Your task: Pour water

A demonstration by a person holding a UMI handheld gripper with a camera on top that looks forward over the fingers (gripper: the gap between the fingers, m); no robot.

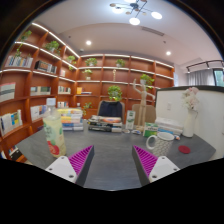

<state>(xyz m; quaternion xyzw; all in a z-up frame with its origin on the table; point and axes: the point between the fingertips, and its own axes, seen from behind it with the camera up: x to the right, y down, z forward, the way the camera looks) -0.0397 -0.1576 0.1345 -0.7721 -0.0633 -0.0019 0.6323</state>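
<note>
My gripper [113,163] is open above a grey desk [112,150], its two magenta pads [81,160] wide apart with nothing between them. A clear plastic bottle [53,128] with a pale label stands on the desk to the left, just beyond the left finger. A white mug [162,144] stands to the right, just beyond the right finger. Both are apart from the fingers.
A stack of books [72,118] lies behind the bottle. A person [113,103] sits at the desk's far side. A white vase with flowers [190,112] stands at the right, with a small red object [184,150] near it. Bookshelves [30,85] line the walls.
</note>
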